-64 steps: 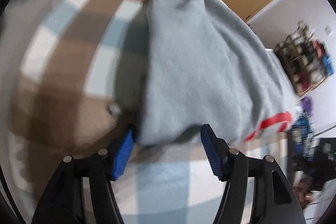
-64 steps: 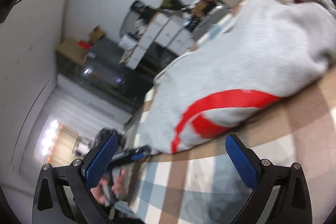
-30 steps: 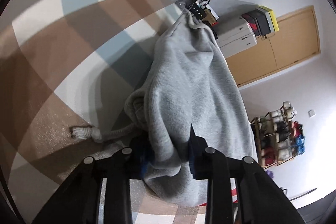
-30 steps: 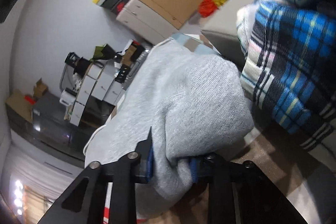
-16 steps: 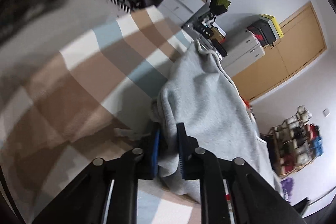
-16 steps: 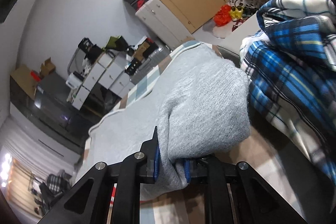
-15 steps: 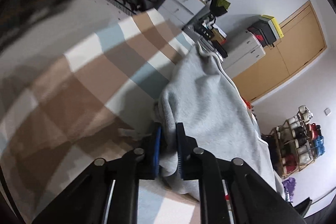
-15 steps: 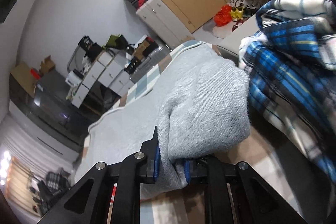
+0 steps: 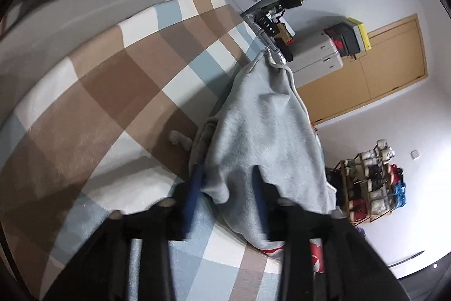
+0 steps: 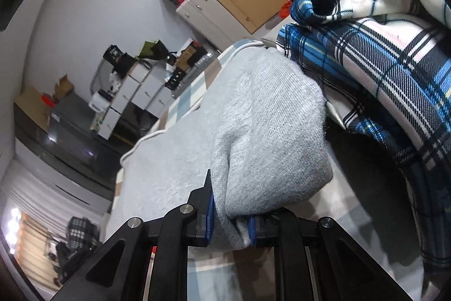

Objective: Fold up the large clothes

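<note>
A grey sweatshirt [image 9: 267,131] lies folded lengthwise on a brown, white and blue checked blanket [image 9: 112,92]. My left gripper [image 9: 225,185] is at its near edge and its jaws are opening. A fold of grey cloth still hangs between the blue pads, which stand apart from it. The white drawstring end [image 9: 177,137] lies on the blanket to the left. In the right wrist view my right gripper [image 10: 231,224] is shut on a thick bunched fold of the sweatshirt [image 10: 267,137].
A blue, white and black plaid garment [image 10: 380,47] is piled right beside the held fold. White drawers [image 9: 318,58], a wooden door [image 9: 394,61] and a shoe rack [image 9: 372,185] stand beyond the blanket. A red print [image 9: 314,256] shows under the sweatshirt's near end.
The left jaws, clamped tight on the grey fold half a second ago, have parted. The right gripper kept its grip and carried the fold closer to the plaid pile.
</note>
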A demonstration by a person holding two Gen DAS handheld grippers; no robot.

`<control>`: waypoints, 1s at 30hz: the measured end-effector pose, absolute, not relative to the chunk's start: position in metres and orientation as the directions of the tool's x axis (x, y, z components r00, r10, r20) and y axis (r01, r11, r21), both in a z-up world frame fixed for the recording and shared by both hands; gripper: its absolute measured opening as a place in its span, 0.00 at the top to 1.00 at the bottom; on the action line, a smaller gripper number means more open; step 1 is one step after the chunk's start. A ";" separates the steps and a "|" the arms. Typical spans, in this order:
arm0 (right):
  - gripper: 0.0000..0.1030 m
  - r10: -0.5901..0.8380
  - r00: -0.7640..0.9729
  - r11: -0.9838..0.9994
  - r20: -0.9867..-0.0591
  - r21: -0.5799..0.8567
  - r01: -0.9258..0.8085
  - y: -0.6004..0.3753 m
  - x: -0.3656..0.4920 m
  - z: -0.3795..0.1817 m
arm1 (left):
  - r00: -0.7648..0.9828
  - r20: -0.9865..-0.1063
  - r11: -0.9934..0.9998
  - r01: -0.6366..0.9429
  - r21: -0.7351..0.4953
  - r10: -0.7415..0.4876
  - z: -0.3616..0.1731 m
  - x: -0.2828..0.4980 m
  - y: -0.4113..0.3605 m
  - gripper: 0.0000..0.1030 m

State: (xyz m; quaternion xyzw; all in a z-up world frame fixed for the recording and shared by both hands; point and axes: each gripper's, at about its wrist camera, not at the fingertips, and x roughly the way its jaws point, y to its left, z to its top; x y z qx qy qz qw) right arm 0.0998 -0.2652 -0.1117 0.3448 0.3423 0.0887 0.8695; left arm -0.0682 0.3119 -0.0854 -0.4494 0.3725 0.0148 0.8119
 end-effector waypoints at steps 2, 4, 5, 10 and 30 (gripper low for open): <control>0.82 0.402 0.748 0.733 -0.529 0.675 0.083 -0.266 0.102 -0.113 | 0.714 -0.631 0.570 -0.395 -0.721 -0.303 -0.089 -0.073 0.314 0.41; 0.82 0.410 0.743 0.729 -0.529 0.679 0.081 -0.267 0.102 -0.115 | 0.717 -0.623 0.533 -0.411 -0.740 -0.313 -0.095 -0.078 0.317 0.34; 0.81 0.412 0.742 0.729 -0.528 0.680 0.079 -0.267 0.103 -0.116 | 0.722 -0.608 0.510 -0.405 -0.759 -0.331 -0.099 -0.080 0.316 0.33; 0.81 0.423 0.740 0.719 -0.523 0.691 0.077 -0.265 0.104 -0.115 | 0.653 -0.609 0.530 -0.354 -0.770 -0.450 -0.110 -0.057 0.286 0.33; 0.83 0.376 0.732 0.817 -0.568 0.576 0.027 -0.257 0.110 -0.111 | 0.719 -0.584 0.536 -0.345 -0.771 -0.378 -0.115 -0.014 0.274 0.84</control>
